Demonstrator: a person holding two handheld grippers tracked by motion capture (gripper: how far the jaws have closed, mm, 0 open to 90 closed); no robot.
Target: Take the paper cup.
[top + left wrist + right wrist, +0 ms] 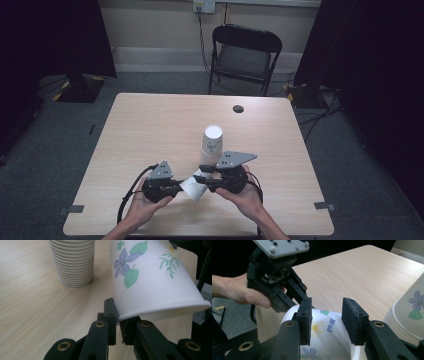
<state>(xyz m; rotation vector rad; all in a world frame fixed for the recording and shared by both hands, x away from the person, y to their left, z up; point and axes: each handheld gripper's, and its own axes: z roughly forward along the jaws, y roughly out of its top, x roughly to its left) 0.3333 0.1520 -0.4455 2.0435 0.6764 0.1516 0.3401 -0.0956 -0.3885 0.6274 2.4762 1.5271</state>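
A flowered paper cup [192,188] lies tilted on its side just above the table, held between both grippers near the front edge. My left gripper [117,320] is shut on the cup's rim [160,308], one jaw inside the mouth and one outside. In the high view the left gripper [179,189] sits at the cup's left. My right gripper [327,315] grips the cup's narrow end [325,331], with a pad on each side of the wall. It comes in from the right [201,174]. A stack of matching cups [212,142] stands upside down just behind.
The stack [72,262] stands close to the held cup, on the light wooden table [150,125]. A small dark round disc [238,108] lies near the table's far edge. A black folding chair [245,55] stands beyond the table, with cables on the floor.
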